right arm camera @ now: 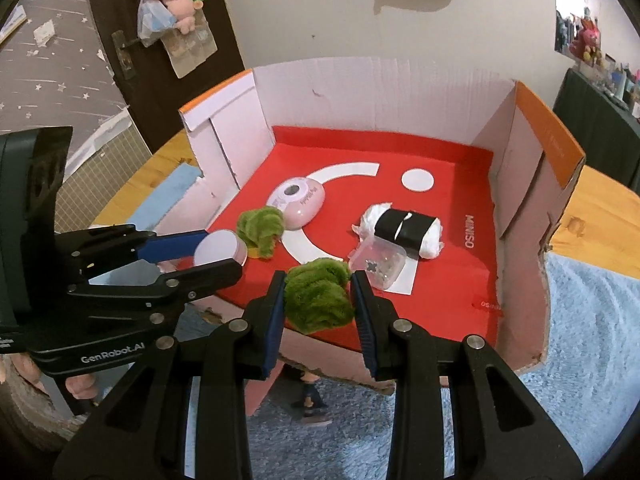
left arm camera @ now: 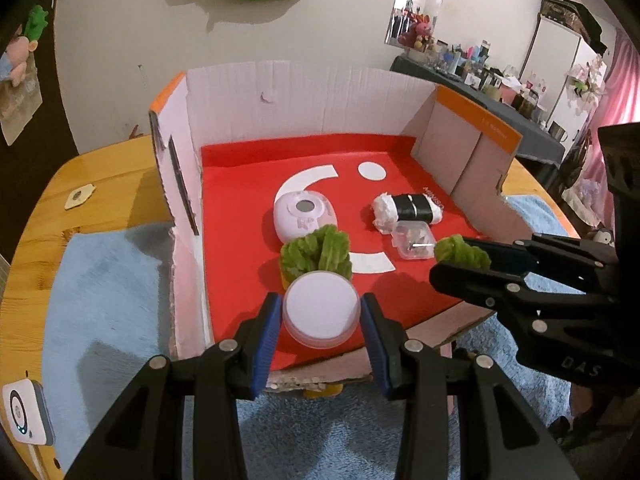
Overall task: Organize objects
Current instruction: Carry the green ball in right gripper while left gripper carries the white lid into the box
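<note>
Red box liner point(right arm camera: 460, 280) with white "MINISO" lettering point(right arm camera: 469, 231).

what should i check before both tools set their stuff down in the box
1. Left tool shut on white round container: ok
2. Right tool shut on green fuzzy toy: ok
3. Bare red floor for the toy: ok
4. Other green plush right behind the container, crowding its spot: not ok
5. Clear plastic case close to the right tool: cannot tell if touching
</note>
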`<action>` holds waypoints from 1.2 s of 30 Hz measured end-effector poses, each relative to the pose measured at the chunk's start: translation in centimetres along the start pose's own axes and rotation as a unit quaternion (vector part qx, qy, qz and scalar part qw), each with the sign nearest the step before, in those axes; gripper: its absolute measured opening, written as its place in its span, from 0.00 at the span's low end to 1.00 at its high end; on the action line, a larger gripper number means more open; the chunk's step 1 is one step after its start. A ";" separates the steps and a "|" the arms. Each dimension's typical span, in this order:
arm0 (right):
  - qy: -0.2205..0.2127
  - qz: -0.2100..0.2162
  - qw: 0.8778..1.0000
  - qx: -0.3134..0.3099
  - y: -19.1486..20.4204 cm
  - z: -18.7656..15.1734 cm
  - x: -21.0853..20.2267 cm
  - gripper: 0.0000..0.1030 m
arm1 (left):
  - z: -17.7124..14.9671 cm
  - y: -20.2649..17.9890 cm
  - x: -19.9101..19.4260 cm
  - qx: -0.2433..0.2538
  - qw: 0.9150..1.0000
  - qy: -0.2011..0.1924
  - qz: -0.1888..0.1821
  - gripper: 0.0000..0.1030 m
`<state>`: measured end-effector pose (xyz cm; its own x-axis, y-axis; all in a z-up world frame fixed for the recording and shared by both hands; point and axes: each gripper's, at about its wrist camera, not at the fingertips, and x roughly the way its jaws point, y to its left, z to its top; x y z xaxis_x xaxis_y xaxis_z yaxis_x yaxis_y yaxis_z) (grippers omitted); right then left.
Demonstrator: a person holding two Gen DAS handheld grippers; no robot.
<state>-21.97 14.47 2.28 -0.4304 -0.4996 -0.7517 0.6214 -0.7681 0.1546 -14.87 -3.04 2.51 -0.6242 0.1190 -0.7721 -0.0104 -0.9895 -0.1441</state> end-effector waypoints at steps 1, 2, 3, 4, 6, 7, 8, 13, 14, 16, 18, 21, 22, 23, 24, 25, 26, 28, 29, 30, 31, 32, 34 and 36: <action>0.003 0.001 1.000 0.001 -0.1 0.0 0.2 0.30 | 0.0 0.0 0.2 0.001 1.000 0.003 -0.001 0.41; 0.007 0.002 1.000 0.002 -0.1 0.0 0.3 0.30 | 0.0 0.0 0.3 0.002 1.000 0.005 -0.001 0.41; 0.010 0.003 1.000 0.002 -0.2 0.0 0.5 0.30 | 0.0 0.0 0.4 0.003 1.000 0.008 -0.001 0.41; 0.014 0.004 1.000 0.003 -0.2 0.0 0.7 0.30 | 0.0 -0.1 0.5 0.004 1.000 0.009 0.000 0.41; 0.021 0.006 1.000 0.004 -0.3 0.0 1.1 0.30 | 0.0 -0.1 0.5 0.006 1.000 0.010 0.002 0.41; 0.025 0.008 1.000 0.005 -0.4 0.0 1.3 0.30 | 0.1 -0.1 0.5 0.007 1.000 0.010 0.003 0.41; 0.028 0.010 1.000 0.006 -0.4 0.0 1.4 0.30 | 0.1 -0.1 0.5 0.006 1.000 0.010 0.002 0.41; 0.040 0.012 0.999 0.008 -0.6 0.2 2.0 0.30 | 0.3 -0.3 0.5 0.005 1.000 0.010 0.001 0.41; 0.043 0.013 0.999 0.009 -0.7 0.2 2.1 0.30 | 0.4 -0.3 0.5 0.006 1.000 0.012 -0.001 0.41; 0.048 0.015 0.999 0.010 -0.8 0.3 2.3 0.30 | 0.6 -0.6 0.5 0.012 1.000 0.015 -0.003 0.41; 0.051 0.016 0.999 0.009 -0.9 0.3 2.4 0.30 | 0.6 -0.8 0.8 0.018 1.000 0.020 0.001 0.41; 0.054 0.018 0.998 0.011 -1.2 0.3 2.5 0.30 | 0.7 -0.6 1.4 0.016 0.999 0.030 0.000 0.41; 0.055 0.017 0.998 0.012 -1.2 0.3 2.6 0.30 | 0.7 -0.6 1.5 0.015 0.999 0.032 -0.002 0.41; 0.055 0.017 0.998 0.012 -1.3 0.3 2.6 0.30 | 0.8 -0.5 1.7 0.015 0.999 0.034 -0.003 0.41; 0.056 0.017 0.998 0.012 -1.3 0.3 2.7 0.30 | 0.8 -0.5 1.8 0.015 0.999 0.035 -0.004 0.41; 0.057 0.017 0.998 0.012 -1.3 0.2 2.8 0.30 | 0.9 -0.5 1.9 0.014 0.999 0.037 -0.006 0.41; 0.059 0.017 0.998 0.012 -1.4 0.2 2.8 0.30 | 1.0 -0.5 2.0 0.014 0.999 0.038 -0.007 0.41; 0.060 0.016 0.998 0.013 -1.6 0.3 2.9 0.30 | 1.1 -0.5 2.1 0.014 0.999 0.038 -0.007 0.41; 0.060 0.015 0.998 0.015 -1.7 0.3 2.9 0.30 | 1.1 -0.5 2.1 0.013 0.999 0.038 -0.007 0.41; 0.061 0.016 0.998 0.016 -1.8 0.3 2.9 0.30 | 1.3 -0.5 2.3 0.012 0.999 0.038 -0.008 0.41; 0.062 0.016 0.998 0.017 -2.0 0.3 3.0 0.30 | 1.4 -0.4 2.4 0.011 0.999 0.039 -0.008 0.41; 0.062 0.016 0.998 0.018 -2.0 0.3 3.0 0.30 | 1.5 -0.4 2.5 0.010 0.999 0.039 -0.008 0.41; 0.065 0.017 0.998 0.019 -2.1 0.3 3.2 0.30 | 1.6 -0.3 2.8 0.008 0.999 0.040 -0.008 0.41; 0.066 0.016 0.998 0.019 -2.2 0.3 3.4 0.30 | 1.7 -0.1 3.0 0.007 0.999 0.040 -0.006 0.41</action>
<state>-24.97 14.37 -0.40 -0.3202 -0.4683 -0.8235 0.6069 -0.7689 0.2013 -18.06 -2.68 1.26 -0.5595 0.1367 -0.8175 -0.0295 -0.9890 -0.1452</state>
